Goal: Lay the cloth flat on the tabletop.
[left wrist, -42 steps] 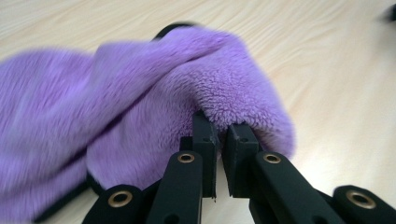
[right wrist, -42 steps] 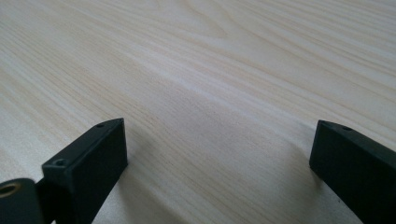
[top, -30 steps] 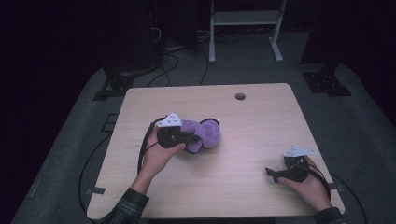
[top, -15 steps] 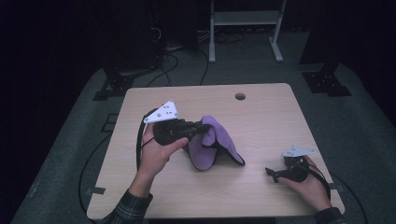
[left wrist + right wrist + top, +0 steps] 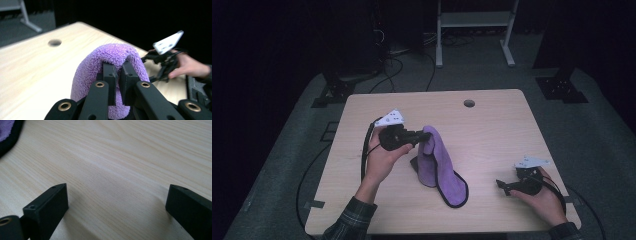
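Note:
A fluffy purple cloth [image 5: 439, 165] with a dark hem hangs from my left gripper [image 5: 425, 138], which is shut on its upper fold a little above the table. The cloth's lower end lies on the wood toward the front [image 5: 454, 192]. In the left gripper view the two black jaws pinch the cloth [image 5: 112, 53] at its top, with my left gripper [image 5: 119, 72] pointing level. My right gripper [image 5: 503, 184] rests at the front right of the table, open, with nothing in it. In the right gripper view my right gripper [image 5: 116, 200] has bare wood between its jaws, and the cloth's hem [image 5: 6, 131] sits at the upper left.
The light wooden table [image 5: 497, 130] has a round cable hole [image 5: 469, 103] near its far edge. Behind it stand a white metal frame [image 5: 472, 20] and dark stand feet [image 5: 562, 87]. Cables [image 5: 399, 52] lie on the grey floor.
The cloth lay bunched on the table under the left gripper. It has since been lifted and unrolled, and it now hangs with its lower end trailing on the wood. The right hand stayed still.

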